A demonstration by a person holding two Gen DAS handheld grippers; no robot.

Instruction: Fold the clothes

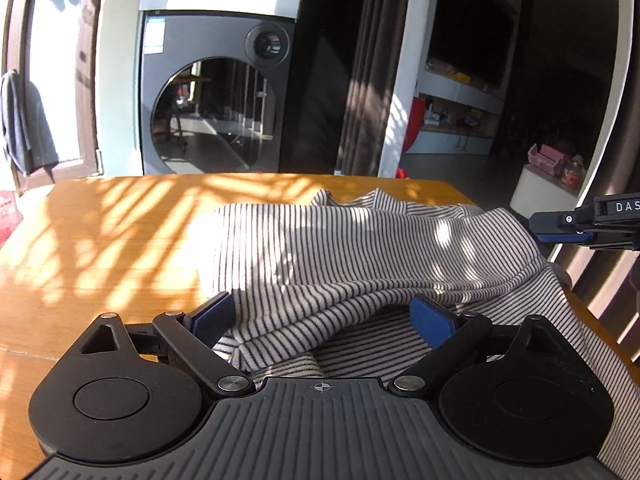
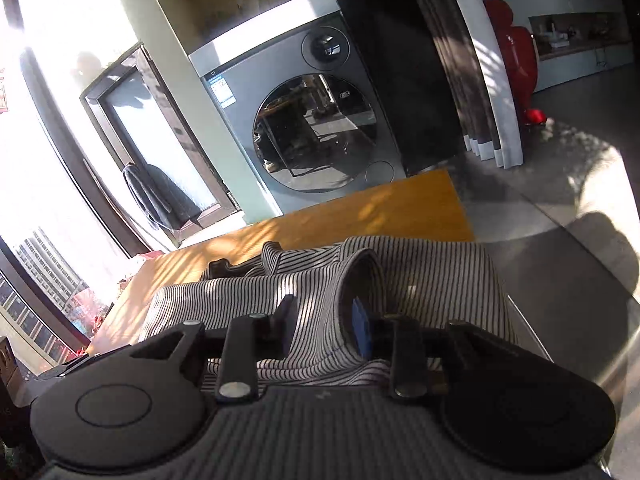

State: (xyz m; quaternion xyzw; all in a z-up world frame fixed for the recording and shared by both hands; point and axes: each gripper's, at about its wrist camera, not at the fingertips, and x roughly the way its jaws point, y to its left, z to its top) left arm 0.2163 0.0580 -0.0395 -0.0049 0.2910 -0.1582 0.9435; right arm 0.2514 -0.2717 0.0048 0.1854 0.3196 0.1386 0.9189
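Sunlight stripes the wooden table (image 1: 100, 240) where we fold a striped garment (image 1: 360, 248): our left gripper (image 1: 324, 320) gapes wide astride its near fold, our right gripper (image 2: 326, 324), lettered "DAS", stands part-open around a bunched ridge, washing machine (image 1: 216, 96) behind.

One striped garment (image 1: 360, 256) is seen heaped on the single wooden tabletop (image 1: 120, 240). Two grippers are counted at the garment: the left gripper (image 1: 324, 320) and the right gripper (image 2: 326, 328). One washing machine (image 1: 216, 96) is visible beyond the tabletop.
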